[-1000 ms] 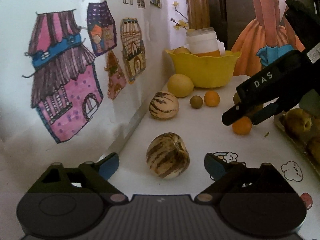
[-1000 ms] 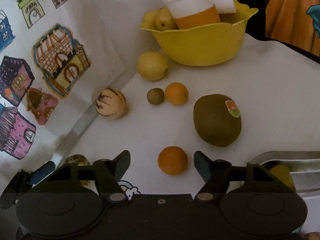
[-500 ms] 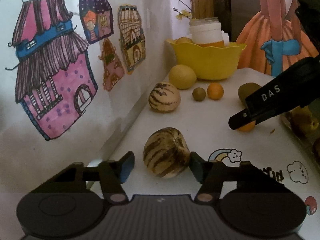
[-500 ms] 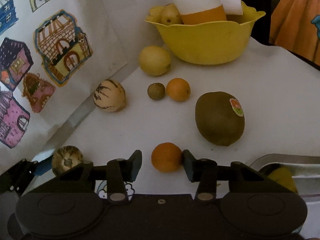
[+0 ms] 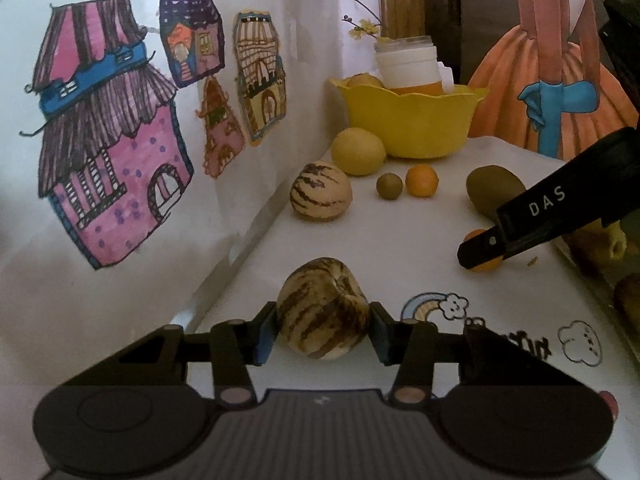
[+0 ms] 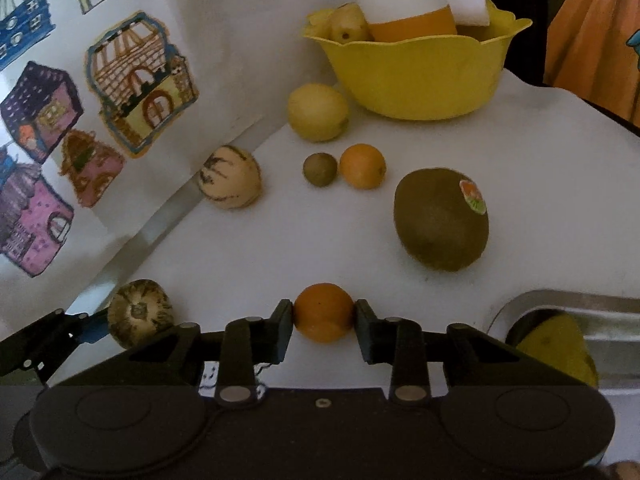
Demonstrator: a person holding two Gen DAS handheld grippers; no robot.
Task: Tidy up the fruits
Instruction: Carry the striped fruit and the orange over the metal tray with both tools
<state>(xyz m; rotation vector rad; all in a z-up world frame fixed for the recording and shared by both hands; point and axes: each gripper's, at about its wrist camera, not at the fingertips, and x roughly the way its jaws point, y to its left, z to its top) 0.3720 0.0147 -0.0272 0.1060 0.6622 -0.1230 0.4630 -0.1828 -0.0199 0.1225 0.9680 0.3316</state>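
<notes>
My left gripper [image 5: 323, 330] is shut on a striped cream-and-brown melon [image 5: 322, 312] that rests on the white table [image 5: 400, 240]; the same melon shows in the right wrist view [image 6: 140, 312]. My right gripper [image 6: 323, 326] is shut on a small orange [image 6: 323, 318] on the table; it appears in the left wrist view [image 5: 486, 254] with the orange [image 5: 476, 236] behind it. Further back lie a second striped melon [image 5: 320, 192], a lemon [image 5: 358, 151], a small green fruit [image 5: 389, 186], another orange [image 5: 421, 180] and a kiwi [image 6: 440, 220].
A yellow bowl [image 5: 408, 124] with fruit and a white-and-orange jar [image 5: 408, 66] stands at the back. A metal tray [image 6: 560, 300] with yellow fruit lies at the right. A wall with house drawings [image 5: 108, 140] runs along the left.
Both grippers moved forward and closed: the left one on the striped melon, the right one on the small orange. The other fruit stayed in place.
</notes>
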